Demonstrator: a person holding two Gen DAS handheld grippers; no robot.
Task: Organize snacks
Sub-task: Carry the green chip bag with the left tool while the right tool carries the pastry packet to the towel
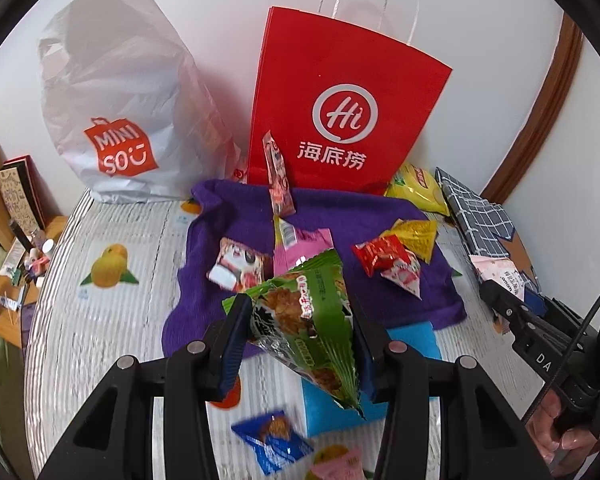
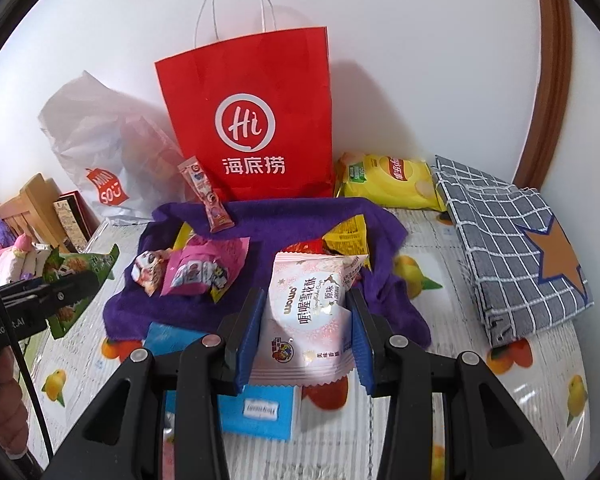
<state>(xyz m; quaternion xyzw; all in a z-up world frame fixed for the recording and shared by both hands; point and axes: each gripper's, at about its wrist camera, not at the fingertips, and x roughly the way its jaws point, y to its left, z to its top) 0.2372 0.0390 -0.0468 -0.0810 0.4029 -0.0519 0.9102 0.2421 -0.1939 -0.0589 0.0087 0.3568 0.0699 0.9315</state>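
The left gripper (image 1: 300, 336) pinched a crinkly green foil packet (image 1: 308, 320); the right gripper (image 2: 306, 336) clamped a glossy pale-pink pouch (image 2: 310, 316) above the fuzzy purple towel (image 2: 260, 216).

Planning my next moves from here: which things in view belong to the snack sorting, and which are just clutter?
Job:
left gripper holding green snack packet
right gripper holding pink-white snack packet
loose snacks on purple towel
red paper bag

Clutter:
checked cloth
white plastic bag
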